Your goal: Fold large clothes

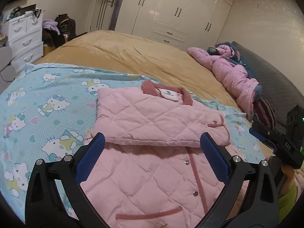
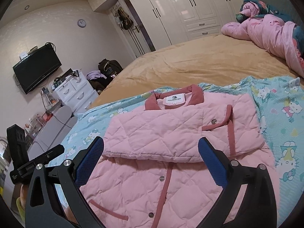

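the left gripper (image 1: 152, 144) hangs above the pink quilted jacket (image 1: 152, 117) with its blue-padded fingers (image 1: 93, 155) spread wide and nothing between them. the jacket lies straight ahead of and beneath the tool, flat on a cartoon-cat bedsheet (image 1: 38, 104). a quilted panel is folded across the jacket's upper part, and its lower edge runs from one fingertip to the other. beyond that fold sits the darker pink collar (image 1: 149, 87) with a white label, at the far end from the tool. below the fold, between the fingers, the snap-buttoned front with its pink trim comes toward the camera.

the right gripper (image 2: 151, 148) is also wide apart and holds nothing, poised over the same jacket (image 2: 171, 133) from the other side. the folded panel's edge crosses between its fingertips too, and a snap tab (image 2: 214, 122) lies just beyond the finger on its right side. each tool shows at the edge of the other's view (left gripper low on the far left, right gripper on the far right).

farther ahead the tan bedspread (image 1: 133, 57) stretches away, with a bunched pink quilt (image 1: 233, 72) off to the right of both tools and white wardrobes (image 1: 171, 9) behind. to the left stands a white drawer unit (image 1: 24, 36).
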### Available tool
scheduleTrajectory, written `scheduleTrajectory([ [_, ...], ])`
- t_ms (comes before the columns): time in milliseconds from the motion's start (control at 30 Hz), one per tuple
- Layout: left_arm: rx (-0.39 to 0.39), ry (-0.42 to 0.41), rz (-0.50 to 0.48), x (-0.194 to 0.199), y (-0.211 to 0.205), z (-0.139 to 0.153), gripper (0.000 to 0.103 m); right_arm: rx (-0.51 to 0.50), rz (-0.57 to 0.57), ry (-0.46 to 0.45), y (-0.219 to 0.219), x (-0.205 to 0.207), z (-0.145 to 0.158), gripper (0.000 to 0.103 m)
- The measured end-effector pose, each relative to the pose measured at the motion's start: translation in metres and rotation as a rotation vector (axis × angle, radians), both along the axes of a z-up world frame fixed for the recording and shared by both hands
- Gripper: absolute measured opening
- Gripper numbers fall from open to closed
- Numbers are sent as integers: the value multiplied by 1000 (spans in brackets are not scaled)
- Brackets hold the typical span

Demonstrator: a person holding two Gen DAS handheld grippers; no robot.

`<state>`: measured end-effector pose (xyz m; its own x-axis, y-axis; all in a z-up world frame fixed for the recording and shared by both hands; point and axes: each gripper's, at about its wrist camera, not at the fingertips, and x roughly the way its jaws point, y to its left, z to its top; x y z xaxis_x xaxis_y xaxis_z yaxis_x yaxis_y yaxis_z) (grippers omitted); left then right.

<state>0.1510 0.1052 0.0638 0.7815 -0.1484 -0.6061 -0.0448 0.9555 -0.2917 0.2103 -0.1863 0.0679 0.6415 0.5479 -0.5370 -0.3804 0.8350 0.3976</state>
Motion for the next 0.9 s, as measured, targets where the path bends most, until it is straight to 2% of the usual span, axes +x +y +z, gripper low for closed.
scheduleTrajectory([
  [367,30,-18,-21,-28,-18,7,94,-16,-12,-28,-26,-31,7,99],
  [900,46,20,-18,-66,-26,-5,94,-90,21,-21,-54,-80,-3,99],
])
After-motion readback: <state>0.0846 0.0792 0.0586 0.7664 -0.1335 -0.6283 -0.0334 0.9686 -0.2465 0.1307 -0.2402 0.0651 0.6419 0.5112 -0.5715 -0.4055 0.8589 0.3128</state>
